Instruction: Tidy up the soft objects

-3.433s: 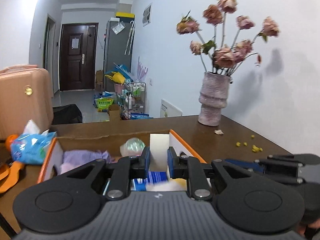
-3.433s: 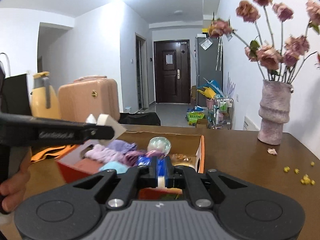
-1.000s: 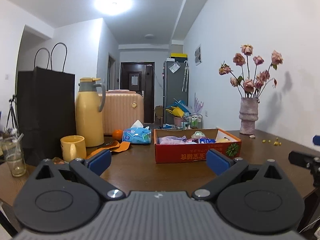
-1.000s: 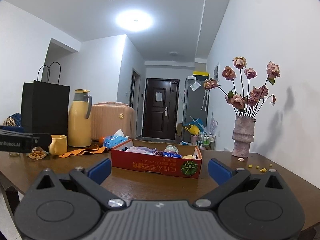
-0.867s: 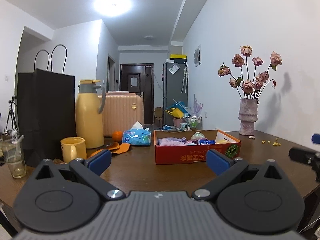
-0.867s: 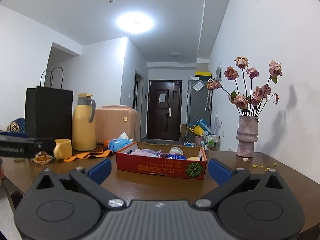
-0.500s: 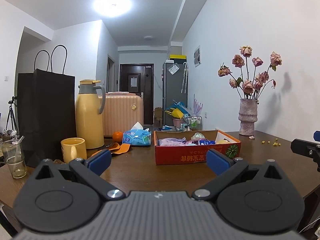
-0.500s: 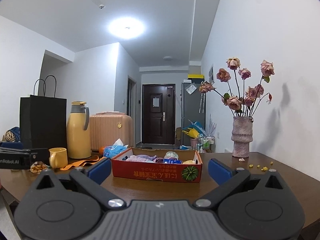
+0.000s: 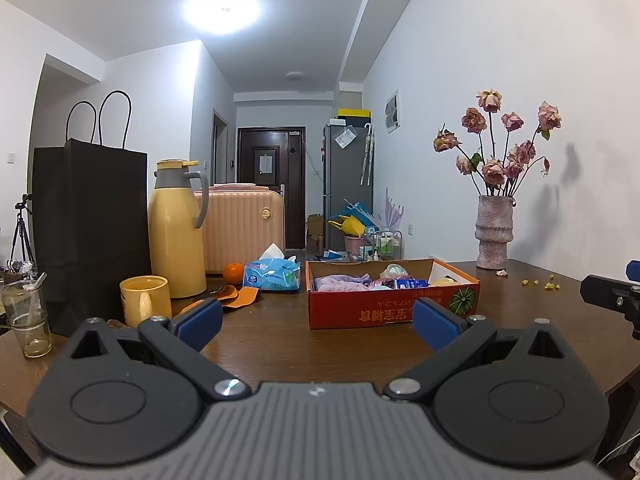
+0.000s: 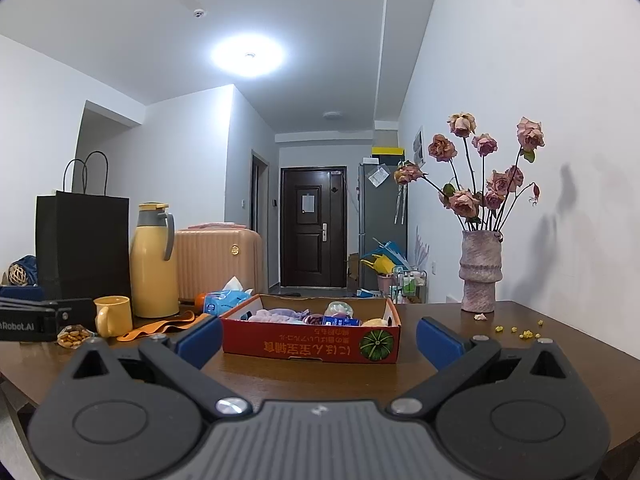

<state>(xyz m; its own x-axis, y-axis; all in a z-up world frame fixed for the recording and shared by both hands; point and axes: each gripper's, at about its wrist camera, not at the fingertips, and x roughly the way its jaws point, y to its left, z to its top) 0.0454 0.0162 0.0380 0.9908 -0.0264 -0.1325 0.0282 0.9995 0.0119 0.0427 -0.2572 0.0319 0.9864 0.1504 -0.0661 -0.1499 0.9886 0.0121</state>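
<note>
Two hand-held grippers, left and right, spread empty; one red box.

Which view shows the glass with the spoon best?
Left wrist. The glass stands in full at the table's left edge, beside the black paper bag, its spoon handle leaning out of the rim. The right wrist view shows nothing of it: the left tool's body and the snack bag fill that corner.

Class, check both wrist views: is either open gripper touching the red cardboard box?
Apart. In each wrist view, bare table separates the left gripper and right gripper from the red cardboard box.
</note>
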